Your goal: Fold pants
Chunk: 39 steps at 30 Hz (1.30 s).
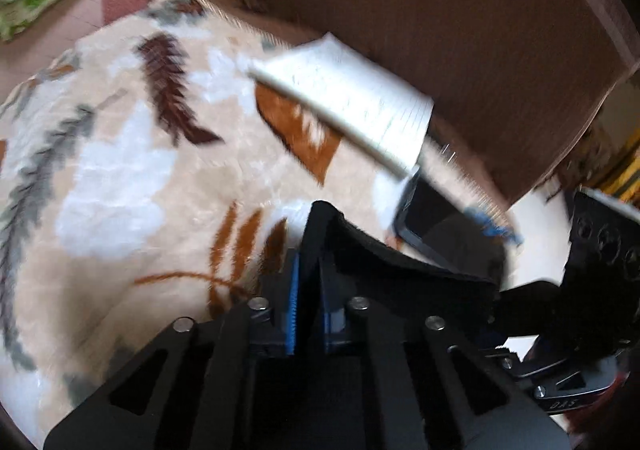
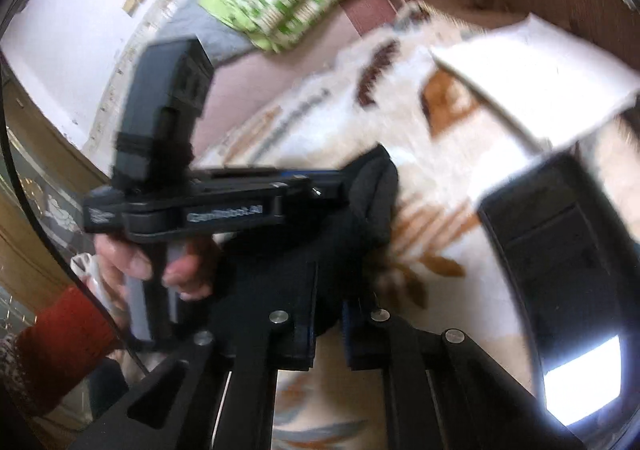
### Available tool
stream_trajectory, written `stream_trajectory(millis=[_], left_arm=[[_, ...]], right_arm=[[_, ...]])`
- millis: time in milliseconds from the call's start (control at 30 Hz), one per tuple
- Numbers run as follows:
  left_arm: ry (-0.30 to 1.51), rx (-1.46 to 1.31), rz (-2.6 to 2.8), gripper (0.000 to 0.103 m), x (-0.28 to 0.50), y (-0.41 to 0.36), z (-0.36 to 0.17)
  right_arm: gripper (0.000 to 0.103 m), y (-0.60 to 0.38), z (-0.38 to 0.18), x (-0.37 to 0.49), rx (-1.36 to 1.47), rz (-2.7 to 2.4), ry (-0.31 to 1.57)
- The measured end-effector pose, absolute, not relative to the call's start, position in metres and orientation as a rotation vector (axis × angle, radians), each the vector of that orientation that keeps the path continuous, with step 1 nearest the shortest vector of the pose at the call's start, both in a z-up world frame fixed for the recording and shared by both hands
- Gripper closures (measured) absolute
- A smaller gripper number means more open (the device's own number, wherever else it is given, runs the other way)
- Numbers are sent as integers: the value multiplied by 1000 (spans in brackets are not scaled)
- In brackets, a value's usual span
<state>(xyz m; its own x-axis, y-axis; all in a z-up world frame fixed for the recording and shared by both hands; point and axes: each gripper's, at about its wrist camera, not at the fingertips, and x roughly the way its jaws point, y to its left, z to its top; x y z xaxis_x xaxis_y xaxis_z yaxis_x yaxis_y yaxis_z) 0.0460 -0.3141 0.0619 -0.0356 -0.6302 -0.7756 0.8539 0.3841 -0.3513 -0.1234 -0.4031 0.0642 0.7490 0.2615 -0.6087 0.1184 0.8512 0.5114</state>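
The left gripper (image 1: 310, 270) is clamped on the black pants (image 1: 400, 262), raised above the leaf-patterned blanket (image 1: 120, 169). The right gripper (image 2: 328, 310) pinches the same cloth close beside it, apparently bringing 2 edges together.

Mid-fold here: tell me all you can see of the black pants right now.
The black pants look like soft, matte dark cloth, blurred by motion. A bunched edge rises in a fold between the left gripper's fingers, which are shut on it, and sweeps right in a sagging band. In the right wrist view the cloth hangs crumpled from the left gripper into the right gripper, which also seems closed on it. Below lies the leaf-patterned blanket. Full length is not visible.
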Motion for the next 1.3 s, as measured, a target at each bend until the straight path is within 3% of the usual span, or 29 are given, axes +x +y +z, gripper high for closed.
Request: stream_trajectory(millis=[200, 233, 267, 333, 567, 667, 733, 800, 967, 1033, 1067, 1100, 1167, 1200, 1267, 1300], left_arm=[[972, 104, -1082, 94, 67, -225, 135], [969, 60, -1046, 84, 73, -201, 143], [966, 21, -1009, 65, 77, -177, 147], [954, -48, -908, 46, 82, -127, 151], [1013, -115, -649, 46, 69, -11, 115], [1070, -146, -605, 46, 59, 10, 94], [1084, -119, -586, 45, 49, 12, 84], [1088, -94, -581, 45, 40, 11, 78], [1099, -105, -603, 33, 29, -12, 69], [1113, -98, -588, 33, 28, -24, 64], [1120, -91, -581, 33, 27, -30, 62], [1123, -80, -573, 33, 27, -37, 58], [1126, -59, -553, 34, 26, -46, 52], [1150, -43, -527, 38, 26, -51, 47], [1176, -26, -515, 70, 21, -55, 41], [1172, -7, -514, 72, 16, -57, 40]], right_arm=[[95, -339, 136, -123, 356, 184, 645], [95, -322, 144, -121, 315, 206, 640], [95, -306, 148, -117, 284, 227, 639], [95, -274, 149, -110, 229, 278, 652], [94, -165, 78, -70, 54, 377, 842], [86, -148, 43, -56, 75, 371, 924], [76, -157, 51, -62, 142, 402, 904], [55, -179, 70, -72, 238, 437, 857], [51, -234, 103, -87, 288, 321, 768], [67, -245, 99, -86, 272, 247, 785], [82, -245, 94, -81, 269, 232, 801], [87, -245, 87, -75, 265, 225, 817], [87, -240, 77, -67, 249, 219, 832], [88, -238, 70, -59, 237, 208, 846], [93, -234, 59, -52, 206, 169, 869], [94, -236, 49, -49, 198, 153, 888]])
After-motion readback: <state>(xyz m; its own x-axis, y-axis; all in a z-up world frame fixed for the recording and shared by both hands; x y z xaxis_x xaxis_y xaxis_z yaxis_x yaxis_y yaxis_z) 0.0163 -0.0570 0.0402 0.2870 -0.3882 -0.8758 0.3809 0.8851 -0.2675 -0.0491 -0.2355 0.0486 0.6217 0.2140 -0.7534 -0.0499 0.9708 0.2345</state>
